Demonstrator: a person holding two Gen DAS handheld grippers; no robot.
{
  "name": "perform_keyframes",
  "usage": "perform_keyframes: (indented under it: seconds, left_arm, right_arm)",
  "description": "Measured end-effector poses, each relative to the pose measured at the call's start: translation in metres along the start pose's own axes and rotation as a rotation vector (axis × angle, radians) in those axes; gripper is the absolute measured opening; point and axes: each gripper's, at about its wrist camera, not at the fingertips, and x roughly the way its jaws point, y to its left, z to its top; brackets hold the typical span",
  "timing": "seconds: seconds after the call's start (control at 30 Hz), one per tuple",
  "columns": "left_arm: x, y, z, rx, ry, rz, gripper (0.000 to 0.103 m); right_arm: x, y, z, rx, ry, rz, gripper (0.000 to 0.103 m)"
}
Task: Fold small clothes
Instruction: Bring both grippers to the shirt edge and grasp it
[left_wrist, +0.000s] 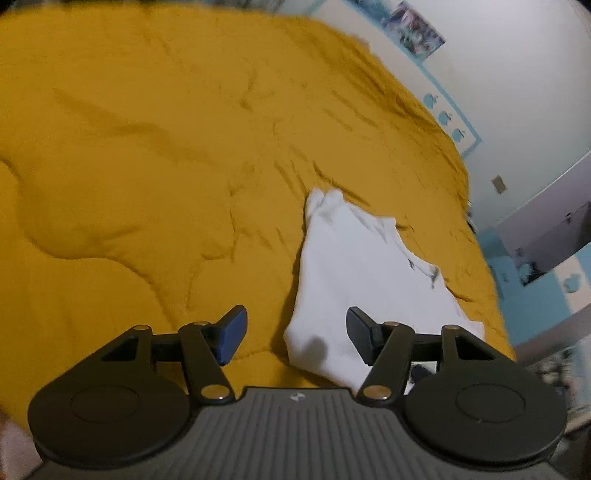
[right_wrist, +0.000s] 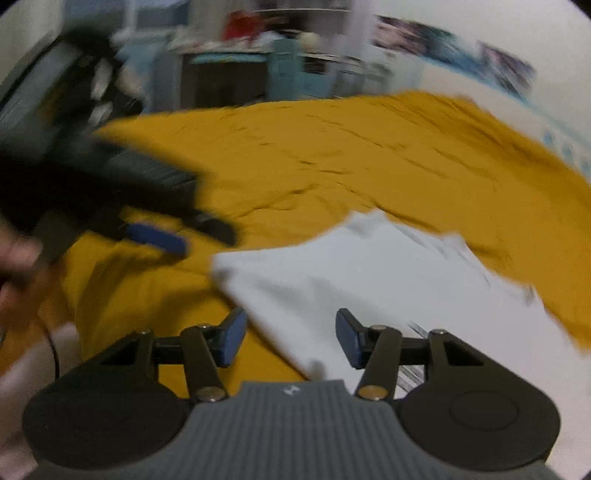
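White garment (left_wrist: 354, 266) flat on yellow bedspread (left_wrist: 147, 147) | both tongs empty, jaws apart

Each black two-finger gripper, left gripper (left_wrist: 293, 334) and right gripper (right_wrist: 290, 341), has a ribbed grey body, round black discs, brass-coloured rivets, linkage arms and blue finger pads (left_wrist: 232, 334).

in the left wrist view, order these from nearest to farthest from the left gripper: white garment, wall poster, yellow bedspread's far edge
1. White garment: lies just ahead of the left gripper, toward its right finger, on the bedspread.
2. Yellow bedspread's far edge: well beyond the garment, at the top of the view.
3. Wall poster: behind that edge, upper right on the wall.
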Motion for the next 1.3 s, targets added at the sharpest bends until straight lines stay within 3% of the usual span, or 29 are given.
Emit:
perform_keyframes:
  seconds: [0.07,0.2,0.3,0.37,0.6,0.67,0.83,1.03,1.07,1.1,1.13,1.2,1.3]
  left_arm:
    - [0.011,0.009,0.007,-0.040,0.022,-0.049,0.070]
    - [0.032,0.006,0.025,0.012,0.073,-0.064,0.070]
    - [0.050,0.006,0.039,0.018,0.111,-0.127,0.071]
    - [0.069,0.010,0.049,-0.020,0.156,-0.177,0.071]
    - [0.139,0.018,0.076,-0.116,0.273,-0.240,0.071]
    - [0.157,0.013,0.084,-0.099,0.304,-0.250,0.071]
    - [0.193,-0.002,0.095,-0.086,0.328,-0.247,0.071]
    - [0.221,-0.007,0.105,-0.138,0.342,-0.273,0.072]
    - [0.222,-0.006,0.106,-0.148,0.338,-0.282,0.069]
    - [0.223,-0.005,0.107,-0.156,0.334,-0.295,0.060]
    - [0.222,-0.003,0.106,-0.159,0.333,-0.297,0.045]
    - [0.222,0.000,0.107,-0.150,0.325,-0.270,0.021]
    - [0.214,0.000,0.104,-0.120,0.278,-0.286,0.019]
  right_arm:
    - [0.014,0.018,0.002,-0.089,0.020,-0.050,0.050]
    - [0.038,0.046,0.004,-0.270,0.026,-0.185,0.052]
    - [0.050,0.059,0.008,-0.354,0.020,-0.224,0.052]
    - [0.055,0.063,0.012,-0.369,0.008,-0.230,0.052]
    - [0.069,0.068,0.020,-0.388,-0.002,-0.241,0.052]
    - [0.068,0.065,0.018,-0.382,-0.005,-0.238,0.052]
    - [0.069,0.065,0.015,-0.387,-0.013,-0.238,0.048]
    - [0.065,0.062,0.007,-0.374,-0.015,-0.209,0.034]
    - [0.065,0.063,0.007,-0.374,-0.015,-0.206,0.031]
    - [0.064,0.063,0.006,-0.374,-0.017,-0.206,0.029]
    - [0.065,0.065,0.006,-0.373,-0.019,-0.205,0.028]
    - [0.065,0.065,0.006,-0.359,-0.014,-0.193,0.014]
    - [0.061,0.065,0.004,-0.331,-0.026,-0.195,0.009]
